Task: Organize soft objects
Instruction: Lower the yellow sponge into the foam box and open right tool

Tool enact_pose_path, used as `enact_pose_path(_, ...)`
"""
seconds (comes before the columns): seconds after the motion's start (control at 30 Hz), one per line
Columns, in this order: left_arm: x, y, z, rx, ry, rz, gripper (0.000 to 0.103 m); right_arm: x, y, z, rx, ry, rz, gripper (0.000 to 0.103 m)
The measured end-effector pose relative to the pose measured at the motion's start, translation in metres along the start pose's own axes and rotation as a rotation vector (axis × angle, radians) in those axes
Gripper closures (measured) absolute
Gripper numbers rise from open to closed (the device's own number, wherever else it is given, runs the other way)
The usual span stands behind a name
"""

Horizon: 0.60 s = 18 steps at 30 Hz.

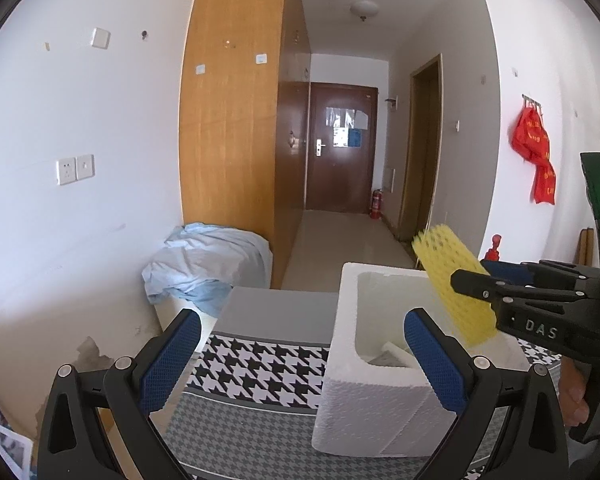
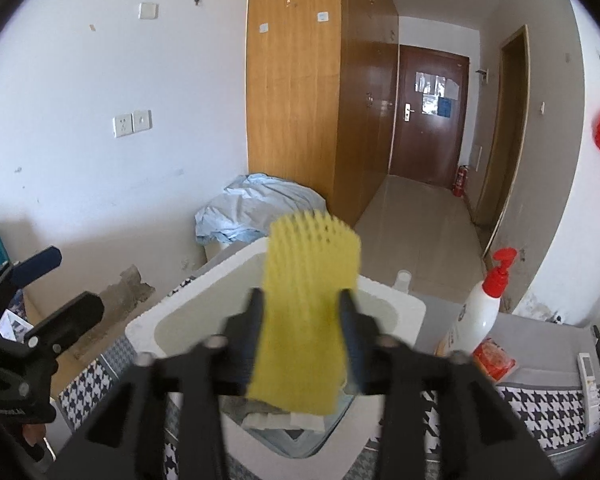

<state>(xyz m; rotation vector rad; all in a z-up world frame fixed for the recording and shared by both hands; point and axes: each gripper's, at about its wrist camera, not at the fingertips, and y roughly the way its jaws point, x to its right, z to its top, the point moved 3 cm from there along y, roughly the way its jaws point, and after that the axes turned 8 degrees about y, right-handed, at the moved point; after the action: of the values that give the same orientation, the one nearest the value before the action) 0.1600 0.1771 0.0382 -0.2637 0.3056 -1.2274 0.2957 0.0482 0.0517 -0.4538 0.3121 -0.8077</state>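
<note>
My right gripper (image 2: 302, 300) is shut on a yellow foam net sleeve (image 2: 306, 312) and holds it upright above the open white foam box (image 2: 148, 320). The sleeve (image 1: 452, 280) and the right gripper (image 1: 466, 280) also show at the right of the left wrist view, over the box (image 1: 364, 400). Folded cloth and white foam pieces (image 2: 276, 416) lie inside the box. My left gripper (image 1: 302, 360) is open and empty, its blue-padded fingers either side of the box's left wall. It also shows at the left of the right wrist view (image 2: 60, 284).
The box stands on a table with a houndstooth cloth (image 1: 260, 364). A white pump bottle with red top (image 2: 480, 308), a red packet (image 2: 494, 362) and a remote (image 2: 590, 378) sit to the right. A crumpled blue sheet (image 1: 204, 260) lies behind by the wardrobe (image 1: 232, 140).
</note>
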Motion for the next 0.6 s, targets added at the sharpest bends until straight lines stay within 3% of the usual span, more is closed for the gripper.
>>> enact_pose_path(0.1,0.002,-0.003,0.000,0.003,0.007,0.000,0.001,-0.003,-0.008,-0.002,0.016,-0.020,0.002,0.042)
enact_pose_path(0.6,0.014,-0.030,0.006,0.036,0.008,-0.011,0.001,0.008,-0.049,-0.013,0.053,0.017,0.014,0.042)
